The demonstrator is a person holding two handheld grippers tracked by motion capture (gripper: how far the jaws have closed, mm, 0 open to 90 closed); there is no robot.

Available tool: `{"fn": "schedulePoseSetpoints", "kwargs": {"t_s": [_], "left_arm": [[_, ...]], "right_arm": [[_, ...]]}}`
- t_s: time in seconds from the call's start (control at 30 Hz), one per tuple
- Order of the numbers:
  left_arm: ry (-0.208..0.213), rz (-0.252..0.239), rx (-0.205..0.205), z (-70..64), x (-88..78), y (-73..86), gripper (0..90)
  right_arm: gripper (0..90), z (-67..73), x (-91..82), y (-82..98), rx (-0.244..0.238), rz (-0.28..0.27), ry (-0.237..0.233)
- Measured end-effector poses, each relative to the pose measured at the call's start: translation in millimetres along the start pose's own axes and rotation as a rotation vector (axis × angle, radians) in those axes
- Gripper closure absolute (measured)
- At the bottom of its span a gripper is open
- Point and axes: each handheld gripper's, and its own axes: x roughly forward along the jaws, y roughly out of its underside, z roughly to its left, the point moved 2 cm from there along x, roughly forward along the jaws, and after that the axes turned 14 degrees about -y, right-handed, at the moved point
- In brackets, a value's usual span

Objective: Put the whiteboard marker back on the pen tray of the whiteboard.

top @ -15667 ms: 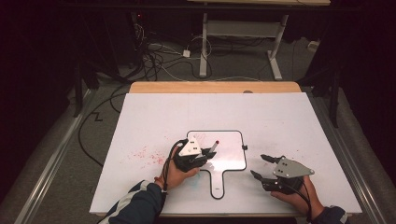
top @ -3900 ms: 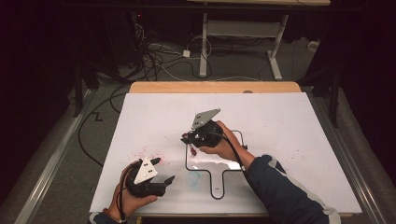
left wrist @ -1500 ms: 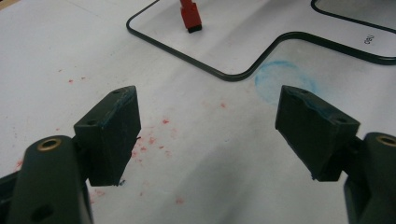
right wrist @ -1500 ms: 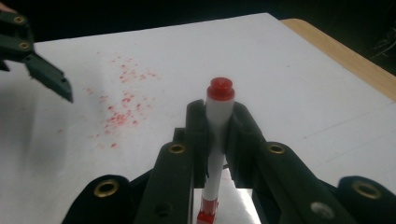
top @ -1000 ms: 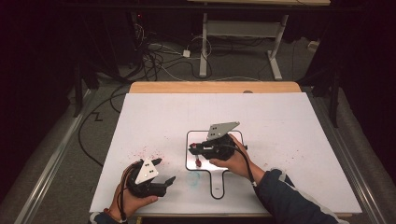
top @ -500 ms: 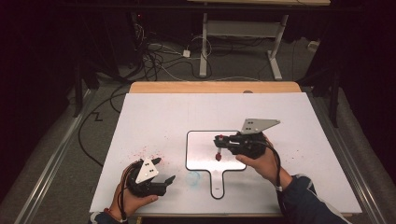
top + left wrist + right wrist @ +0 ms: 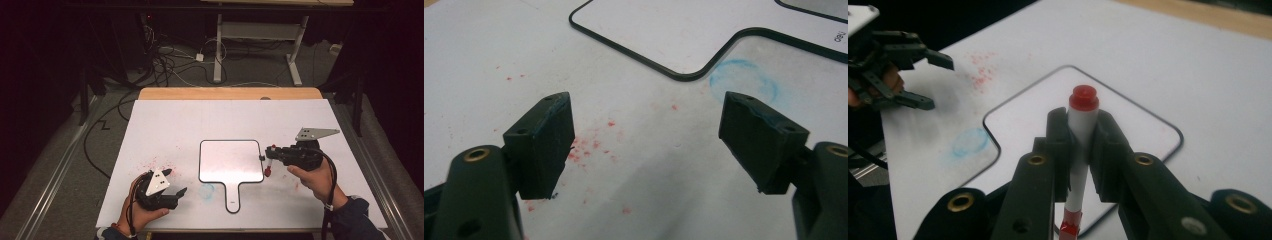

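A short printed mark, sideways and too small to read, sits on the handle of the small whiteboard (image 7: 774,22), beyond the spread jaws of the left gripper (image 7: 646,142). No other lettering or number shows on the table (image 7: 165,125).

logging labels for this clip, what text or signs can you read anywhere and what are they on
Small whiteboard: a short dark print near its handle, at the right edge of the left gripper view, turned sideways and too small to read for certain.
Marker held in the right claw: no readable print.
White table cover: red specks and a blue ring smudge, no writing.
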Motion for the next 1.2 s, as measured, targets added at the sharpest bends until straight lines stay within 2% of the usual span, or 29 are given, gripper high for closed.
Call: {"fn": "schedulePoseSetpoints", "kwargs": {"t_s": [0.03, 0.13, 0.27, 0.3, 0.37, 0.53, 0.57, 0.73, 0.8, 0.87, 1.03, 1.2], "left_arm": [[0.002, 0.003, 0.001, -0.4, 0.3, -0.1, 21.3], [0.006, -0.002, 0.006, -1.2, -0.3, -1.2, 21.3], [0.009, -0.003, 0.012, -2.5, 0.3, -2.2, 21.3], [0.010, -0.003, 0.014, -2.9, 0.7, -2.5, 21.3], [0.014, -0.002, 0.015, -3.6, 1.4, -3.0, 21.3], [0.016, 0.004, 0.022, -4.1, 3.1, -3.4, 21.3], [0.015, 0.005, 0.021, -4.1, 3.4, -3.4, 21.3], [0.017, 0.010, 0.024, -4.2, 4.0, -2.9, 21.3], [0.017, 0.011, 0.026, -4.5, 4.0, -2.7, 21.3], [0.017, 0.011, 0.025, -4.6, 4.0, -2.7, 21.3], [0.019, 0.013, 0.026, -4.8, 4.2, -2.8, 21.3], [0.020, 0.014, 0.027, -4.9, 4.5, -2.6, 21.3]], "right_arm": [[81.1, -2.3, -1.0, 1.6, 0.018, 0.012, 0.006], [81.1, -10.9, -0.1, 7.0, 0.077, 0.052, -0.017], [80.9, -23.7, 8.8, 16.0, 0.157, 0.090, -0.047], [80.8, -26.9, 11.4, 17.6, 0.174, 0.087, -0.053], [79.6, -32.9, 16.7, 20.0, 0.197, 0.085, -0.022], [76.6, -48.5, 29.2, 25.4, 0.241, 0.036, 0.014], [76.5, -50.3, 31.9, 26.6, 0.243, 0.025, 0.012], [73.5, -58.6, 46.9, 31.8, 0.252, 0.015, 0.066], [72.6, -61.6, 52.6, 34.4, 0.261, 0.002, 0.069], [71.5, -62.7, 58.6, 36.4, 0.253, 0.013, 0.101], [70.9, -65.4, 71.2, 40.0, 0.241, 0.038, 0.143], [72.8, -65.2, 76.0, 38.2, 0.178, 0.059, 0.200]]}}
